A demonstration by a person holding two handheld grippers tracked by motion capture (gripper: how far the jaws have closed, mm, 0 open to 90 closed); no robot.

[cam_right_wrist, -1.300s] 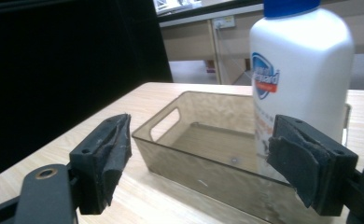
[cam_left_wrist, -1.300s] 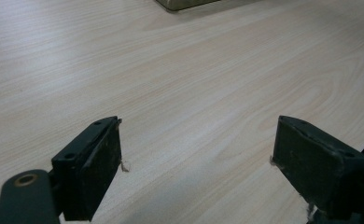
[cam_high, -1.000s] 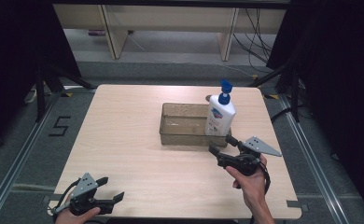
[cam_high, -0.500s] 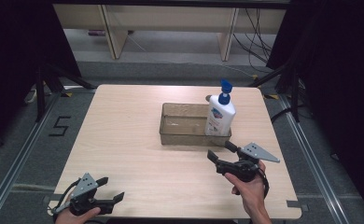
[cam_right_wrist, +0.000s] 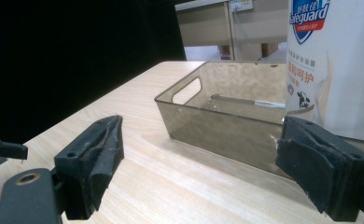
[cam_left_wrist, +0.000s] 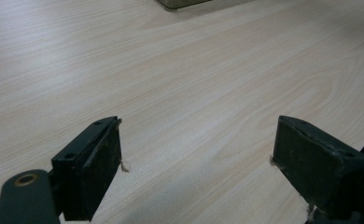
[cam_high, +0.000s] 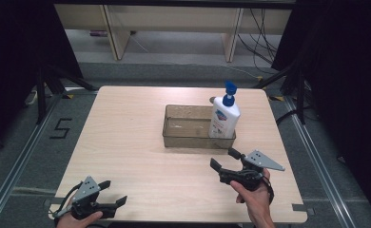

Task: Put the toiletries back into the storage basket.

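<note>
A white pump bottle [cam_high: 224, 121] with a blue top stands upright in the right end of a clear brown plastic bin [cam_high: 183, 138] at the table's middle right. In the right gripper view the bottle [cam_right_wrist: 332, 60] looms close, and a thin white stick [cam_right_wrist: 245, 101] lies on the floor of the bin [cam_right_wrist: 217, 126]. My right gripper [cam_high: 223, 158] is open just in front of the bin, apart from it, with nothing between its jaws [cam_right_wrist: 199, 158]. At the front left corner, my left gripper [cam_high: 113, 192] is open over bare wood [cam_left_wrist: 199, 158].
The wooden table [cam_high: 126, 123] has a metal frame and dark floor around it. Shelving legs and cables stand behind the far edge. The bin's near corner [cam_left_wrist: 180, 3] shows at the top of the left gripper view.
My right gripper has drawn back from the bin toward the front edge of the table. The left gripper, the bottle and the bin have stayed put.
</note>
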